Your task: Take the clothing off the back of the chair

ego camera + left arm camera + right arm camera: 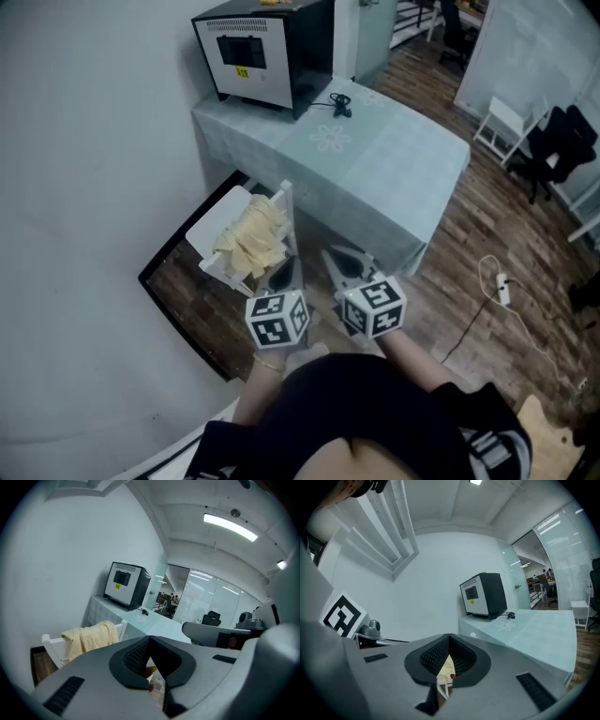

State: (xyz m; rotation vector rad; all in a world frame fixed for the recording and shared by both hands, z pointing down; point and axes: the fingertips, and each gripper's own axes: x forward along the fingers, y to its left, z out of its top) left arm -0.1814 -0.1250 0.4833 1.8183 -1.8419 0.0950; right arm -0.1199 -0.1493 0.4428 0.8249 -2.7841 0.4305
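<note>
Head view: the yellow clothing (pixel 251 234) hangs over the back of the white chair (pixel 208 232), at the left beside the table (pixel 394 159). Left gripper (pixel 285 267) points at the chair from near it, jaws fully together, nothing held. Right gripper (pixel 336 258) sits alongside, jaws likewise closed and empty. The pale patch seen below its pads is probably the clothing beyond. Step in hand: approach. Next: open the jaws, close them on a fold at the top of the back, lift clear.
</note>
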